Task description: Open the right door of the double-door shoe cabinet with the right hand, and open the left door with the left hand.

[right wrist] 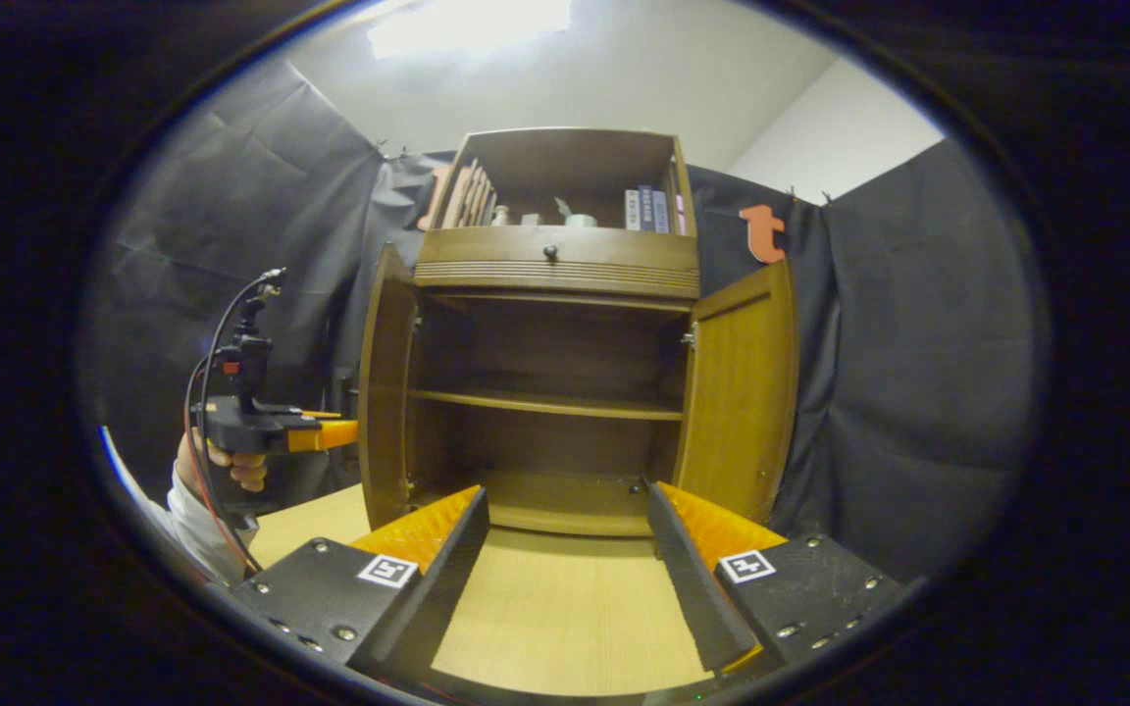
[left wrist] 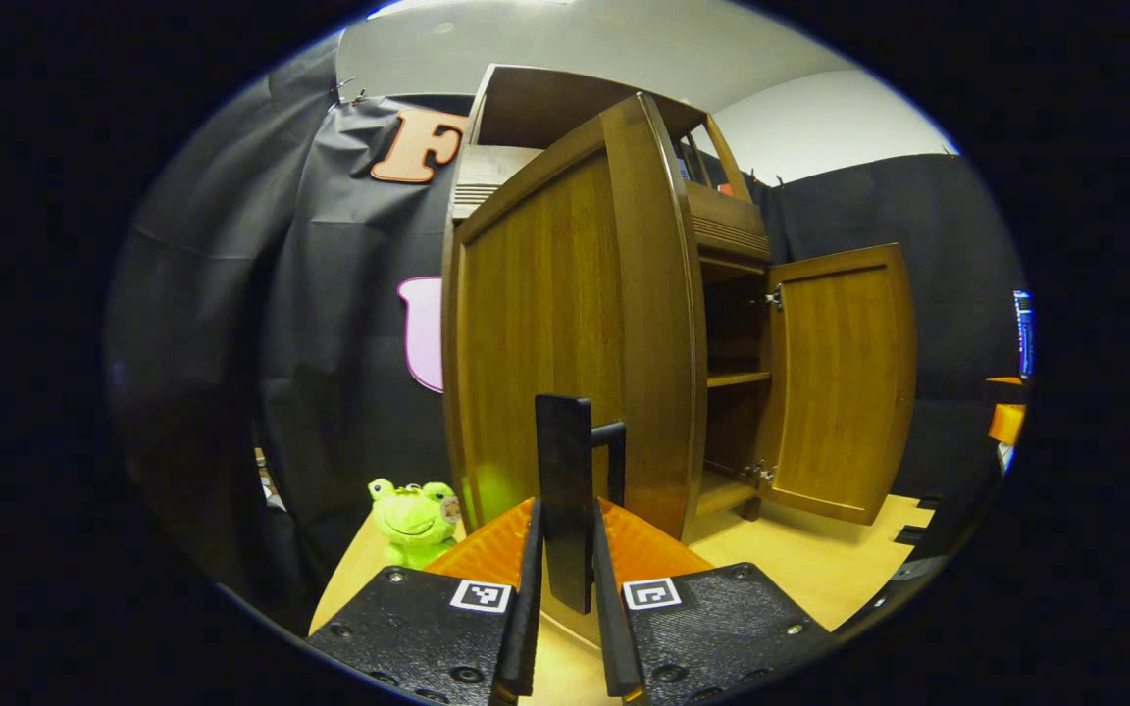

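Left hand-held gripper [left wrist: 565, 588] clamps handle [left wrist: 565, 490], partly hidden.

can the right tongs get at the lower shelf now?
Probably yes. Both doors, left and right, stand swung wide, the right tongs are open and face the cabinet squarely, and nothing sits between them and the lower shelf.

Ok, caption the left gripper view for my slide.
Left hand-held gripper shut on the left door's handle, right door open.

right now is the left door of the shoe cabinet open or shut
Open. The left door stands swung out edge-on, baring the shelf; the left gripper clamps its handle.
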